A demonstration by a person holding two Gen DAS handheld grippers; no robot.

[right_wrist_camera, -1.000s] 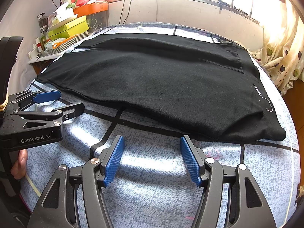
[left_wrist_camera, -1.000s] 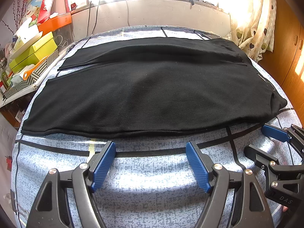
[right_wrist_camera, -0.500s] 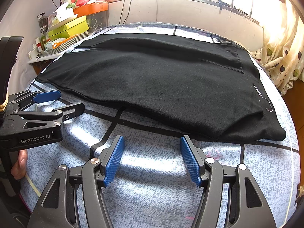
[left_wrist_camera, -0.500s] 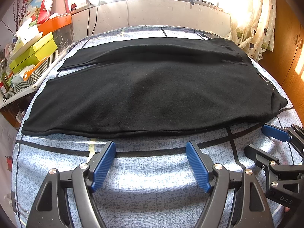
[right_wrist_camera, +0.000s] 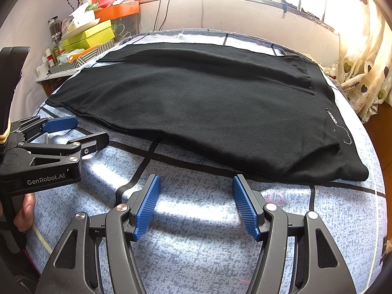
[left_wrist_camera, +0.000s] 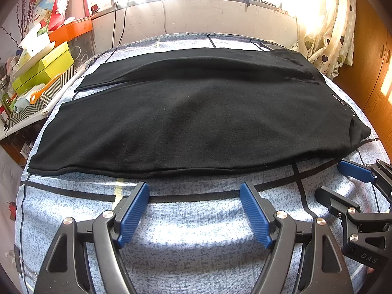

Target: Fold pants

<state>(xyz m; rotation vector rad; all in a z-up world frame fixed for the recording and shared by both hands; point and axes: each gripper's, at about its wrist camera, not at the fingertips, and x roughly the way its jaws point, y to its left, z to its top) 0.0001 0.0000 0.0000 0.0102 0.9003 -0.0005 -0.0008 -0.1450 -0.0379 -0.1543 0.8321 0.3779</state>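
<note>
Black pants (left_wrist_camera: 196,117) lie flat across a blue-grey patterned bed cover (left_wrist_camera: 191,232), waistband to the right, leg ends to the left; they also show in the right wrist view (right_wrist_camera: 208,112). My left gripper (left_wrist_camera: 194,191) is open and empty, just short of the pants' near edge. My right gripper (right_wrist_camera: 196,183) is open and empty, near the pants' near edge by the waist end. The right gripper shows at the right of the left wrist view (left_wrist_camera: 343,178), and the left gripper at the left of the right wrist view (right_wrist_camera: 83,129).
A cluttered shelf with yellow-green boxes (left_wrist_camera: 41,71) and an orange box (left_wrist_camera: 71,29) stands left of the bed. A wall and bright window run behind. A heart-patterned curtain (left_wrist_camera: 328,31) and a wooden cabinet (left_wrist_camera: 372,61) are at the right.
</note>
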